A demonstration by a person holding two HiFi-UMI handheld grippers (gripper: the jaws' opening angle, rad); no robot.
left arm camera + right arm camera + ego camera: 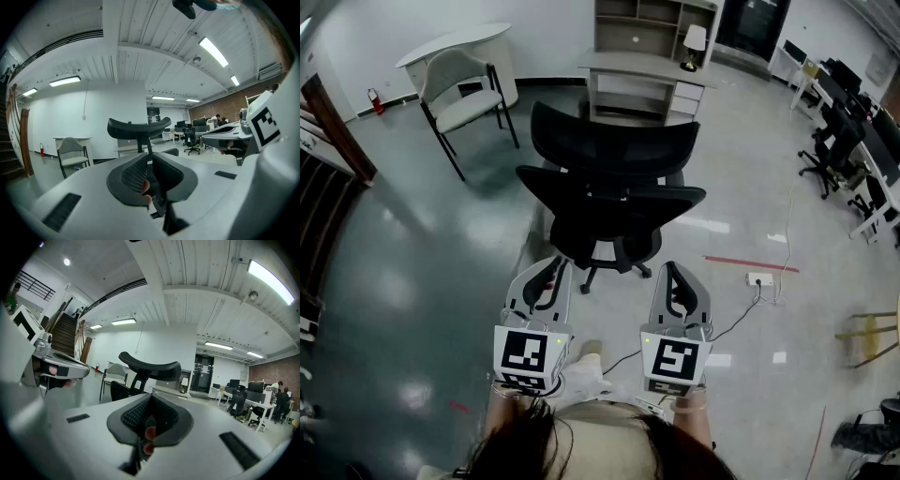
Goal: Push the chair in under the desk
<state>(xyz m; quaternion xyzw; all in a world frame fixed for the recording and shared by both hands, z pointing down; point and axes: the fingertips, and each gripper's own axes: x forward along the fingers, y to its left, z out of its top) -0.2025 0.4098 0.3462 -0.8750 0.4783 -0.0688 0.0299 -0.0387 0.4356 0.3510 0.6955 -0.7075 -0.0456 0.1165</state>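
Note:
A black mesh office chair (609, 183) stands in the middle of the head view with its back toward me. It faces a grey desk (637, 67) with a shelf unit behind it. My left gripper (553, 268) and right gripper (670, 270) are held side by side just behind the chair, one on each side of its base, both shut and empty. I cannot tell whether either touches it. The chair's curved headrest (138, 127) shows above the closed jaws of the left gripper (150, 157) in its own view. In the right gripper view the headrest (151, 366) rises over the right gripper (151, 397).
A grey visitor chair (464, 94) and a round white table (459, 42) stand at the back left. A small lamp (695, 42) sits on the desk. On the floor to the right lie a power strip (759, 278) with its cable and a red tape line (750, 265). Workstations with black chairs (844, 150) line the right wall.

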